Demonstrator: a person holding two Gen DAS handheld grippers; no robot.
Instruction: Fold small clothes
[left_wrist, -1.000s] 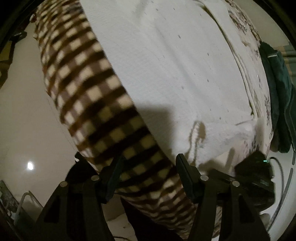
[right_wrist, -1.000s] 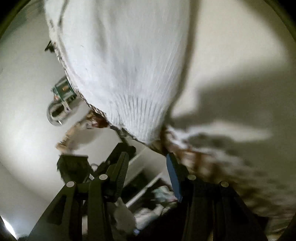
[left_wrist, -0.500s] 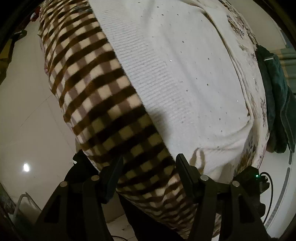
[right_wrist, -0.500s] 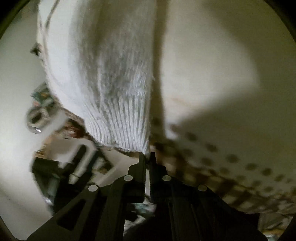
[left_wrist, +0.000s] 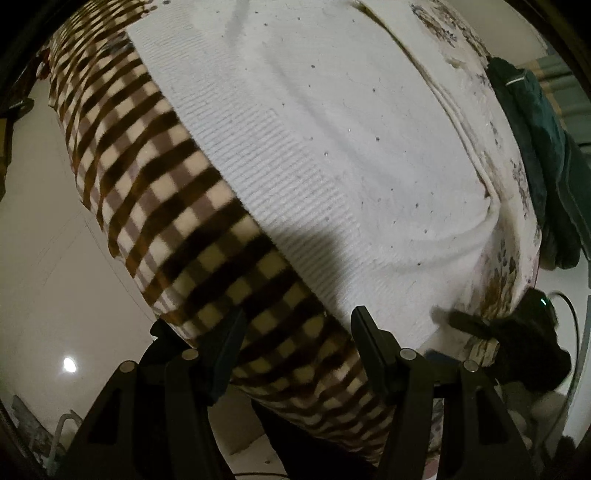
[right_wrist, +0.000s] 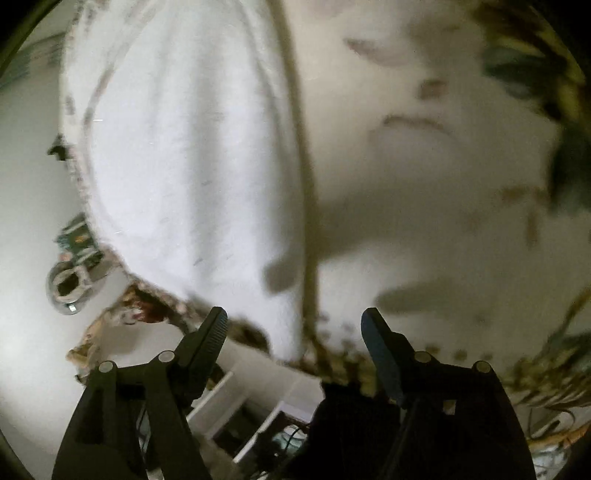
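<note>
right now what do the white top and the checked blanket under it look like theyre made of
White top: likely a soft knit, matte; fine ribbing shows along its hem.
Checked blanket: probably fleece or plush; the brown and cream squares have fuzzy, blurred edges.

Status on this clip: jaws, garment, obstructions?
Left gripper open, right gripper open. White knit garment flat on checkered blanket, unheld. Nothing blocking.

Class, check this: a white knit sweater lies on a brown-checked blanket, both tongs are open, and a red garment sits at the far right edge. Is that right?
One detail is wrong: the garment at the far right edge is dark teal, not red, as the left wrist view shows. The rest holds: the white sweater lies on the checked blanket, and the left tongs and right tongs are both open.
</note>
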